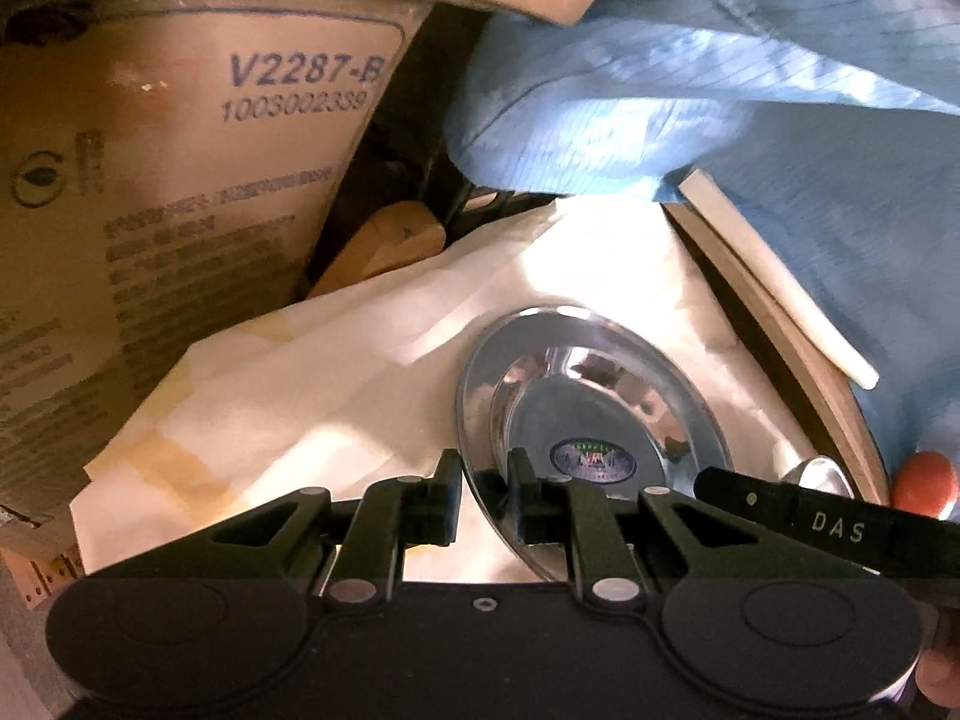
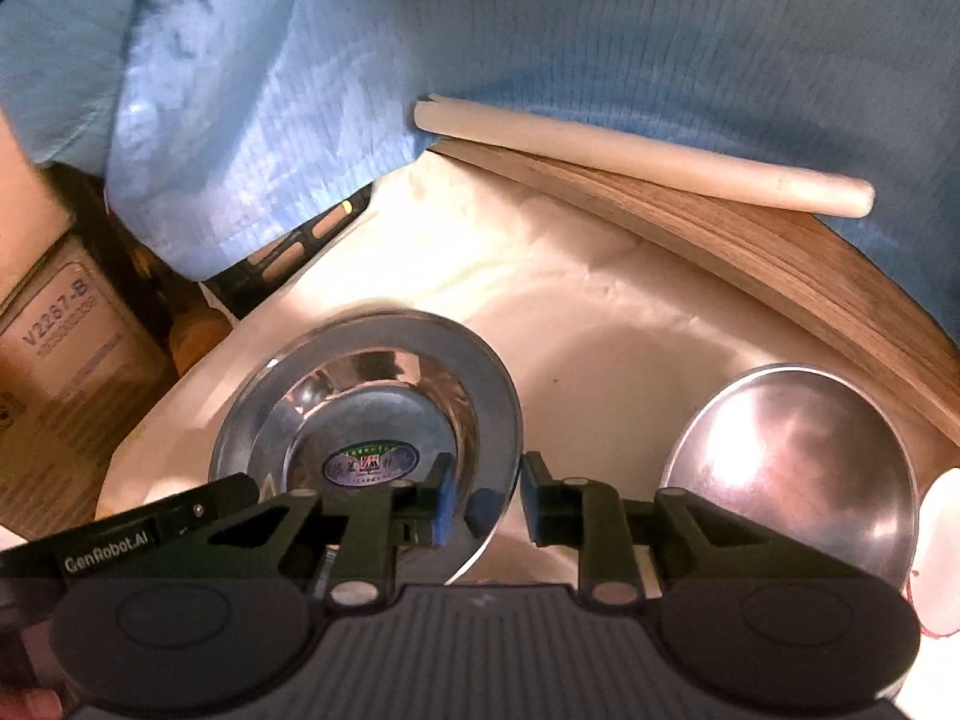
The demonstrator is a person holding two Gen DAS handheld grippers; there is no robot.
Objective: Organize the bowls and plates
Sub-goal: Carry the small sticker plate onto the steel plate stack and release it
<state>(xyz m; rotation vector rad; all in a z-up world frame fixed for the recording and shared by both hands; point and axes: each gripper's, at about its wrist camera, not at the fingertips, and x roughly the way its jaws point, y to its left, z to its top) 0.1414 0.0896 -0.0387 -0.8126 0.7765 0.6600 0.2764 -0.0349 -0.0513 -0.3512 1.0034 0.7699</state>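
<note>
A shiny steel plate (image 1: 594, 396) with a wide rim and a round sticker at its centre lies on white paper; it also shows in the right wrist view (image 2: 372, 396). My left gripper (image 1: 485, 480) is open with its jaws astride the plate's near-left rim. My right gripper (image 2: 483, 495) is open with its jaws astride the plate's right rim; its body (image 1: 798, 516) shows at the plate's right in the left view. A plain steel bowl (image 2: 798, 456) sits to the right of the plate, and its edge (image 1: 822, 471) peeks out in the left view.
White paper (image 2: 600, 324) covers a wooden table with a curved edge (image 2: 780, 258). A white rod (image 2: 648, 159) lies along that edge. Blue fabric (image 2: 540, 30) fills the background. A printed cardboard box (image 1: 168, 180) stands at the left. A reddish round object (image 1: 924, 480) is at the right.
</note>
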